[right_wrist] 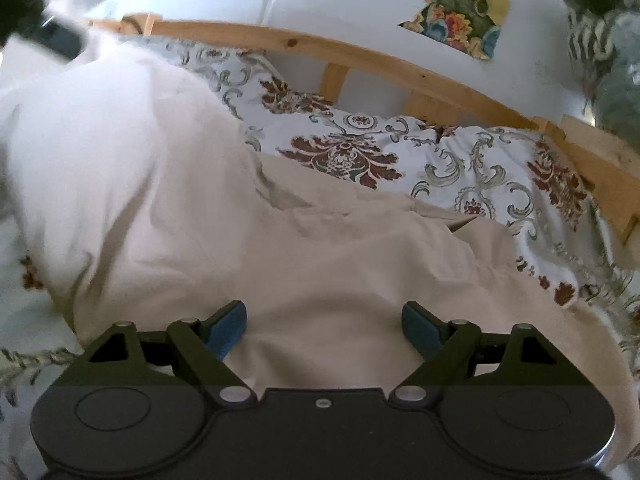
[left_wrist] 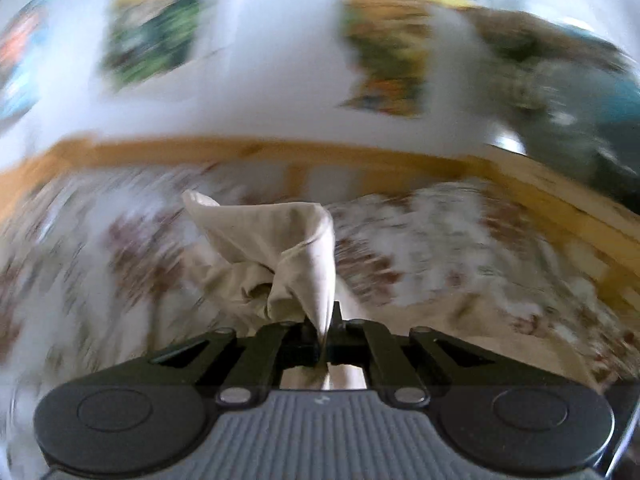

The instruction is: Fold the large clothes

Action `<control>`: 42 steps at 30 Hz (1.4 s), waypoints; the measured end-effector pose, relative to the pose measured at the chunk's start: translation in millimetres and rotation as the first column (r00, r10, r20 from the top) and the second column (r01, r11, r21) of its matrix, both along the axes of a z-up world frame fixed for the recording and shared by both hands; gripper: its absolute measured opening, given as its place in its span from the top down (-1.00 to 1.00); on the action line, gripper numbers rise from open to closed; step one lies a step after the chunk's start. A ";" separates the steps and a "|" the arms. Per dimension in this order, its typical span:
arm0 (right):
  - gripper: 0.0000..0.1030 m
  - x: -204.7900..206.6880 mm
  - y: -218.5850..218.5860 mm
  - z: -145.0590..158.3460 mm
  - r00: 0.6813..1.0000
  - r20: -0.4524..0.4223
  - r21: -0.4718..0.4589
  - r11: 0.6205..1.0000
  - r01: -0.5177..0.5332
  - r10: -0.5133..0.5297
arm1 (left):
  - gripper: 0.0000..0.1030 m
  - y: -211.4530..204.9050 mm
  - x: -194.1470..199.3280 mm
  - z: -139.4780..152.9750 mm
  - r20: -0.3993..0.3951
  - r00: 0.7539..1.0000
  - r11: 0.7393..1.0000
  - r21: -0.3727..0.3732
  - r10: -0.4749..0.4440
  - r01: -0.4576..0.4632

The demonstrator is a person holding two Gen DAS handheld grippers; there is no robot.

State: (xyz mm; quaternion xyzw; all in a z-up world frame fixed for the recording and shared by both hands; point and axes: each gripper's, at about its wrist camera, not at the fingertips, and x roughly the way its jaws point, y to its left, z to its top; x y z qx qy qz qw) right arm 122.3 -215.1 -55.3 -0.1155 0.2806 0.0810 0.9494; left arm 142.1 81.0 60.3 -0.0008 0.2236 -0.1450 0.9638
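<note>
1. Nearest the left wrist camera, the left tool [left_wrist: 325, 330] has its jaws clamped together on a bunched fold of the cream garment [left_wrist: 280, 248]; the cloth rises from the pinch toward 12 o'clock and ends in a loose corner at about 11 o'clock.
2. Behind it, the patterned bedspread [left_wrist: 432, 240] and the wooden bed rail [left_wrist: 280, 152] are smeared with blur.
3. Nearest the right wrist camera, the right tool [right_wrist: 323, 326] stands wide, its blue pads [right_wrist: 228, 326] apart and pressing on nothing, with the cream garment [right_wrist: 320, 264] lying just below and between them.
4. From that tool the garment spreads over the bed toward 12 o'clock and bulges up in a raised sheet at 10 o'clock.
5. At 1 to 2 o'clock the bedspread [right_wrist: 460, 160] lies bare up to the bed rail [right_wrist: 400, 64].
6. Progress, as I judge it: early. One edge is gripped and raised, but no finished fold shows; the cloth is still rumpled and mostly spread out.
7. Left to do: a second grip by the right tool, then laying the cloth over itself and flattening it.
</note>
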 end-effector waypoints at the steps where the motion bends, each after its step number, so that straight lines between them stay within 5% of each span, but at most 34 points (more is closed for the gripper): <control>1: -0.23 1.0 -7.8 8.9 1.000 0.001 0.044 0.999 0.006 -0.006 | 0.98 -10.9 2.1 8.4 0.012 0.998 0.998 0.023 -0.054 0.054; 2: -0.06 2.4 -16.4 19.4 1.000 -0.001 0.093 0.995 0.026 -0.026 | 0.98 -20.4 2.9 15.5 0.017 0.995 0.995 0.038 -0.096 0.095; 7: 0.03 -5.1 -80.6 81.1 0.986 0.026 0.363 0.920 0.146 -0.167 | 0.98 -65.3 12.5 31.9 -0.011 0.969 0.965 0.082 -0.248 0.248; 11: -0.01 -19.8 -140.6 102.6 0.986 -0.015 0.578 0.803 0.144 -0.166 | 0.98 -106.7 0.8 21.8 -0.012 0.923 0.913 0.140 -0.384 0.382; 13: -0.10 -27.1 -179.6 101.9 0.980 -0.057 0.689 0.703 0.178 -0.192 | 0.98 -125.3 -5.8 13.1 -0.024 0.898 0.883 0.173 -0.439 0.436; 16: -0.45 -32.1 -233.5 83.9 0.974 -0.154 0.870 0.444 0.214 -0.168 | 0.98 -154.5 -22.1 -4.1 -0.063 0.853 0.820 0.248 -0.518 0.516; 18: -0.57 -36.3 -248.5 74.9 0.971 -0.174 0.911 0.347 0.222 -0.165 | 0.98 -170.0 -31.9 -16.0 -0.101 0.823 0.776 0.287 -0.559 0.562; 22: -0.78 -31.2 -246.6 67.9 0.975 -0.180 0.918 0.335 0.215 -0.133 | 0.98 -187.2 -55.3 -39.2 -0.133 0.760 0.678 0.375 -0.636 0.632; 26: -0.74 -24.6 -239.8 59.7 0.978 -0.177 0.914 0.350 0.205 -0.111 | 0.98 -190.7 -78.1 -57.8 -0.156 0.696 0.586 0.429 -0.701 0.687; 30: -0.66 -11.3 -226.0 51.4 0.977 -0.201 0.868 0.449 0.211 -0.072 | 0.97 -195.6 -90.3 -79.6 -0.181 0.657 0.533 0.448 -0.732 0.718; 33: -0.31 -1.5 -216.9 44.0 0.975 -0.212 0.820 0.530 0.214 -0.065 | 0.92 -195.9 -88.9 -87.9 -0.187 0.662 0.547 0.427 -0.726 0.720; 35: 0.39 1.5 -211.9 42.8 0.979 -0.192 0.792 0.578 0.197 -0.071 | 0.77 -188.6 -85.7 -88.0 -0.188 0.671 0.583 0.367 -0.717 0.725; 37: 0.72 2.8 -209.0 41.3 0.982 -0.178 0.780 0.599 0.181 -0.065 | 0.60 -176.9 -77.5 -86.3 -0.184 0.680 0.635 0.253 -0.710 0.730; 41: 0.92 -1.3 -203.7 46.5 0.987 -0.136 0.730 0.665 0.155 -0.080 | -0.28 -139.1 -68.0 -80.6 -0.189 0.688 0.698 0.021 -0.701 0.716; 42: 0.93 -2.4 -202.5 49.6 0.989 -0.122 0.714 0.684 0.149 -0.088 | -0.30 -129.2 -68.4 -77.8 -0.176 0.697 0.709 -0.010 -0.696 0.705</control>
